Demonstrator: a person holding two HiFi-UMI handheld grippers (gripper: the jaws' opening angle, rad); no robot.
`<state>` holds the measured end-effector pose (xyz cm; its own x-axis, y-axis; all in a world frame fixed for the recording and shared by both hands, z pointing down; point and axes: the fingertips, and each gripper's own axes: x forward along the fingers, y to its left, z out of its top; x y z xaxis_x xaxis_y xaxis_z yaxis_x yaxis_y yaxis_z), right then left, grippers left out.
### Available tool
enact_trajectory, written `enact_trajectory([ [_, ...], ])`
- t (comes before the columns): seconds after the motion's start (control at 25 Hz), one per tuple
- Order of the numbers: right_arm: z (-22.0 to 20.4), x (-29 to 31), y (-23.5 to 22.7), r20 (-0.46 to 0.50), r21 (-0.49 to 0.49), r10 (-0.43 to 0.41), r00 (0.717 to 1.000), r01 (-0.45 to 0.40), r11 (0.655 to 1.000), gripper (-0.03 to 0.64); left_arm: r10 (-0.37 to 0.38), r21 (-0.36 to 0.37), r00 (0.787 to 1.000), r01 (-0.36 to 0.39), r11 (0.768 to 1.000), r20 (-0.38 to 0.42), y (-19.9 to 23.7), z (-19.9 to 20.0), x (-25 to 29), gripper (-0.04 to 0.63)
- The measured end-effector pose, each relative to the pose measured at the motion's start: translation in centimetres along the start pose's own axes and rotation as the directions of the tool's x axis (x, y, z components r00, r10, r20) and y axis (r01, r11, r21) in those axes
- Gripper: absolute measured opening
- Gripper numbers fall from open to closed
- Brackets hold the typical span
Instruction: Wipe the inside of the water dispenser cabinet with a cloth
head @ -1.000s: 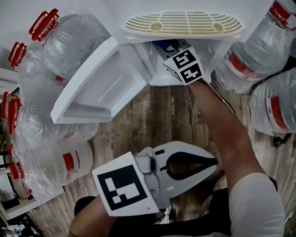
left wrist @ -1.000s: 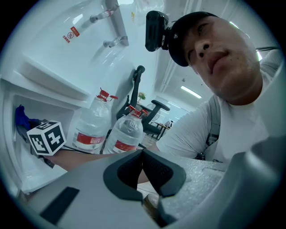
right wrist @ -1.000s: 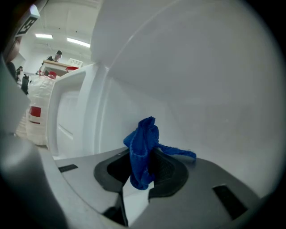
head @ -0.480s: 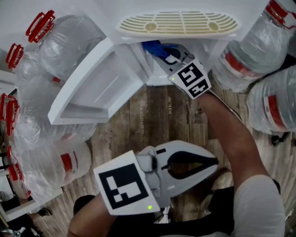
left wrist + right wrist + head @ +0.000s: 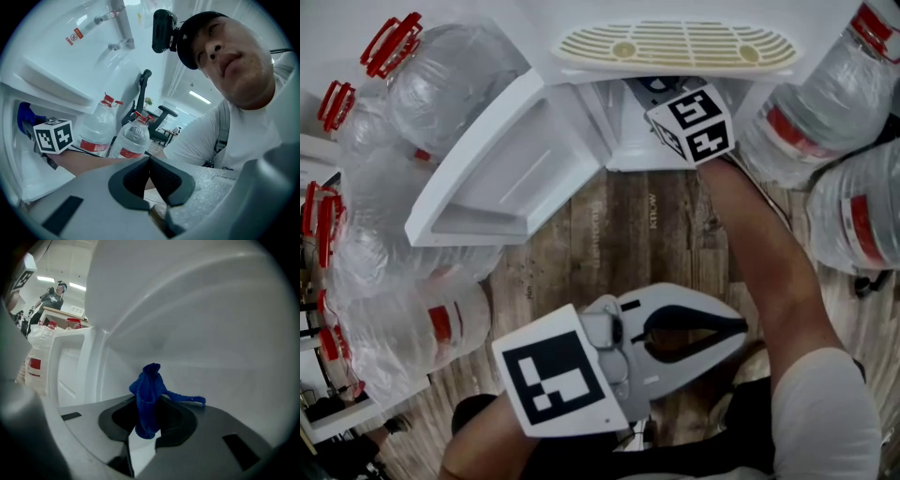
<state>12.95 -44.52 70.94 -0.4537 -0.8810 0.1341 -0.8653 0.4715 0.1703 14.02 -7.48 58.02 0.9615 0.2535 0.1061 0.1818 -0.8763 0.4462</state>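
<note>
The white water dispenser cabinet (image 5: 623, 150) stands open at the top of the head view, its door (image 5: 511, 169) swung out to the left. My right gripper (image 5: 149, 416) reaches inside, shut on a bunched blue cloth (image 5: 147, 394) held close to the white inner wall (image 5: 211, 333). From the head, only its marker cube (image 5: 692, 122) and the arm show; the jaws and cloth are hidden in the cabinet. A bit of the cloth (image 5: 23, 117) shows in the left gripper view. My left gripper (image 5: 739, 328) hangs low over the floor, shut and holding nothing.
Several large water bottles with red caps (image 5: 422, 84) crowd the left of the cabinet, and more bottles (image 5: 825, 103) stand to its right. A slotted cream drip tray (image 5: 675, 45) juts out above the opening. Wood floor (image 5: 619, 244) lies in front.
The right gripper, drawn out half a second ago with the blue cloth showing at the cabinet mouth, has pushed back in and to the right; the cloth is now hidden from the head. The left gripper stays put.
</note>
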Motion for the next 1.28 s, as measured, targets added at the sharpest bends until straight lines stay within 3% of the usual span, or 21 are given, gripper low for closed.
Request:
enact_trajectory([
  [0.44, 0.9, -1.5, 4.2, -0.057, -0.094, 0.022, 0.998, -0.028, 0.995, 0.089, -0.019, 0.029, 0.999, 0.018, 0.999, 0.032, -0.6, 0.8, -1.1, 0.003],
  [0.6, 0.9, -2.8, 5.2, -0.094, -0.088, 0.033, 0.995, -0.041, 0.995, 0.089, -0.032, 0.011, 0.999, 0.031, 0.999, 0.035, -0.7, 1.1, -1.3, 0.003],
  [0.76, 0.9, -3.5, 5.6, -0.115, -0.074, 0.013, 0.993, -0.021, 0.997, 0.089, -0.06, 0.038, 0.997, 0.058, 0.998, 0.057, -1.0, 2.2, -1.6, 0.003],
  [0.96, 1.6, -4.8, 5.5, -0.091, -0.01, -0.045, 0.995, 0.044, 0.999, 0.089, -0.085, 0.075, 0.994, 0.08, 0.994, 0.069, -1.3, 3.2, -2.5, 0.003],
  [1.08, 1.5, -5.6, 4.3, -0.075, 0.039, -0.127, 0.989, 0.13, 0.991, 0.089, -0.098, 0.092, 0.992, 0.091, 0.992, 0.076, -1.5, 3.5, -2.7, 0.003],
  [1.28, -0.3, -7.2, -0.1, -0.104, 0.125, -0.314, 0.944, 0.325, 0.937, 0.089, -0.102, 0.092, 0.991, 0.093, 0.991, 0.092, -1.5, 3.8, -2.8, 0.003],
])
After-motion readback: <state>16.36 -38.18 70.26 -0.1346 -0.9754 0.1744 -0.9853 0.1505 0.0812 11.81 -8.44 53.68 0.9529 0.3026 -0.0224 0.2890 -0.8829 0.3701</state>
